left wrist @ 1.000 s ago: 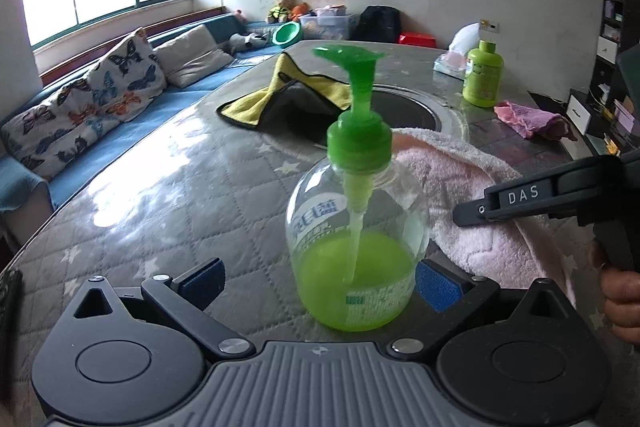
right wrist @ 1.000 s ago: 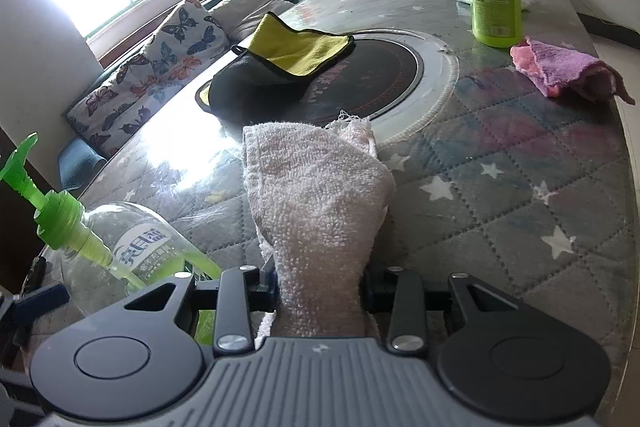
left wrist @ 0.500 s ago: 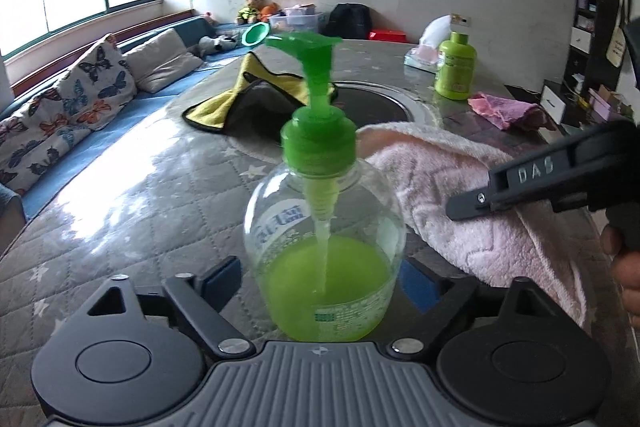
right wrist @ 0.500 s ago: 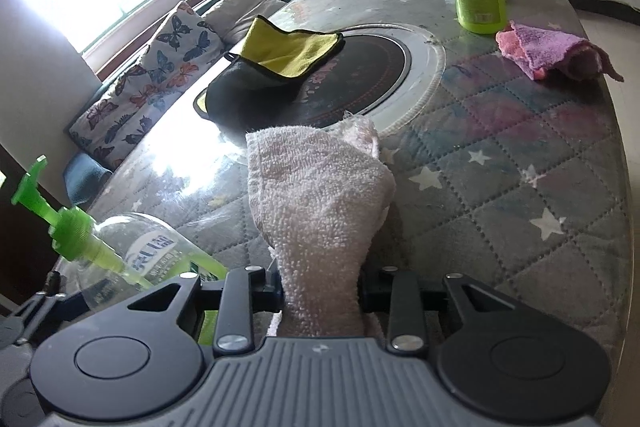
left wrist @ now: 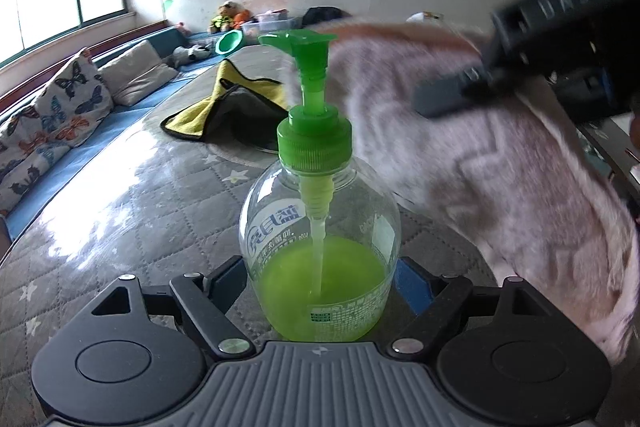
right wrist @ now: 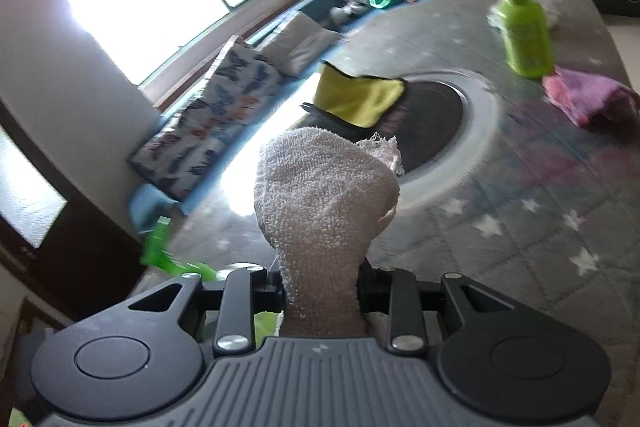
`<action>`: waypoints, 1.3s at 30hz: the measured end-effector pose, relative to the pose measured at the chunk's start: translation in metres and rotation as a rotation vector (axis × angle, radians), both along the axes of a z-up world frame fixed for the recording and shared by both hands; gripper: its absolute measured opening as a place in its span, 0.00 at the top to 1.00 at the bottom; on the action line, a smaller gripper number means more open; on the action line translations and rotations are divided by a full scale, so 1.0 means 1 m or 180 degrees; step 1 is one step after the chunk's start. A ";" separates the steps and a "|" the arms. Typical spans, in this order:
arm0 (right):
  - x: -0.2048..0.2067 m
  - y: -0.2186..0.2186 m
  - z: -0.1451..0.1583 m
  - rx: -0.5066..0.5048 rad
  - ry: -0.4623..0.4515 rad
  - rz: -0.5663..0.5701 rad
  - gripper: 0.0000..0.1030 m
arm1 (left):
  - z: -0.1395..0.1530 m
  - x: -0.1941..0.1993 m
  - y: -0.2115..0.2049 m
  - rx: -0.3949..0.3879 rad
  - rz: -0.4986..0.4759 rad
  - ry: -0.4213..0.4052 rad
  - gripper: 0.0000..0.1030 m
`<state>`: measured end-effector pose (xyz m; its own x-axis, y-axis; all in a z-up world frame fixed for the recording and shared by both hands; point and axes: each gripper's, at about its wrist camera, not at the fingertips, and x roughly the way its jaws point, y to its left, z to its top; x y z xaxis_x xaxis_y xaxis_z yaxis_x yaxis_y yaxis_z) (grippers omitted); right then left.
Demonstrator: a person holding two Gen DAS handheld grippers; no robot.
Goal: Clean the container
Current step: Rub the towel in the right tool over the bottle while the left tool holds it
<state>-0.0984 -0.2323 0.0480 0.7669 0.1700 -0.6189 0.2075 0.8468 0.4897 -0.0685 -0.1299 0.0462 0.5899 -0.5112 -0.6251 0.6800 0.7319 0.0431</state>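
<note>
A clear pump bottle (left wrist: 320, 259) with a green pump head and green liquid stands upright between the blue pads of my left gripper (left wrist: 320, 279), which is shut on its lower body. My right gripper (right wrist: 322, 291) is shut on a pale pink towel (right wrist: 324, 203). In the left wrist view that towel (left wrist: 480, 163) hangs blurred just right of the bottle, level with the pump head, and the right gripper (left wrist: 532, 67) is above it. Only the green pump tip (right wrist: 158, 251) shows at the lower left of the right wrist view.
The quilted grey table (right wrist: 540, 211) has a round dark inset (right wrist: 432, 115) with a yellow-and-black cloth (right wrist: 356, 95) on it. A green bottle (right wrist: 524, 35) and a purple-pink cloth (right wrist: 588, 99) sit at the far right. A cushioned bench (left wrist: 60, 115) runs along the left.
The right gripper has lifted the pink towel off the table and swung it up beside the pump head. The left gripper has kept hold of the bottle and drawn it slightly closer.
</note>
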 end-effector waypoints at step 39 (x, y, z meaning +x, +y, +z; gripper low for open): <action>0.015 0.006 -0.002 0.0265 -0.0138 0.0249 0.72 | -0.005 0.007 0.004 -0.0011 -0.0125 -0.0058 0.18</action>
<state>-0.0829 -0.2268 0.0457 0.7751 0.2797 -0.5666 0.1194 0.8157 0.5661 -0.0616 -0.1254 0.0412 0.5805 -0.5364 -0.6126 0.7074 0.7048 0.0532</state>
